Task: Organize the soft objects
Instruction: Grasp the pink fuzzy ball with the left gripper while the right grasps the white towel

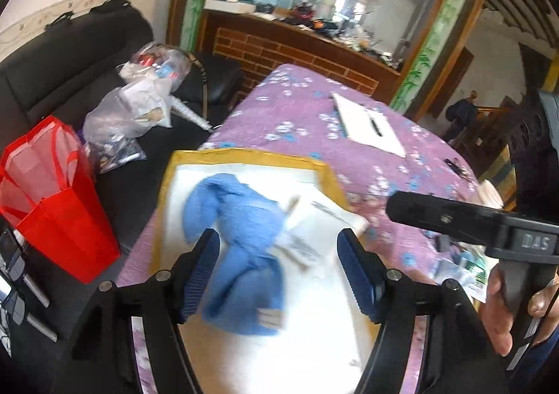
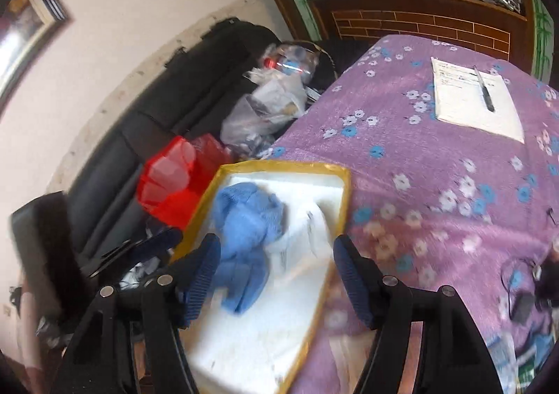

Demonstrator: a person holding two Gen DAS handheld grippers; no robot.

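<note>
A crumpled blue cloth [image 1: 241, 254] lies in a white foam box with a yellow taped rim [image 1: 244, 153] on the purple flowered table. A white cloth or paper item [image 1: 314, 229] lies beside it in the box. My left gripper [image 1: 279, 275] is open and empty, hovering above the blue cloth. In the right wrist view the blue cloth [image 2: 244, 236] and the box rim [image 2: 283, 165] show again; my right gripper [image 2: 276, 277] is open and empty above the box's right part. The right gripper's body [image 1: 489, 229] shows at right in the left wrist view.
A notepad with a pen [image 2: 475, 100] lies on the purple tablecloth [image 2: 436, 166] at the far side. A red bag [image 1: 52, 205] and clear plastic bags [image 1: 132, 114] sit on a black sofa [image 1: 52, 72] left of the table. Small items lie at the table's right edge [image 2: 524, 299].
</note>
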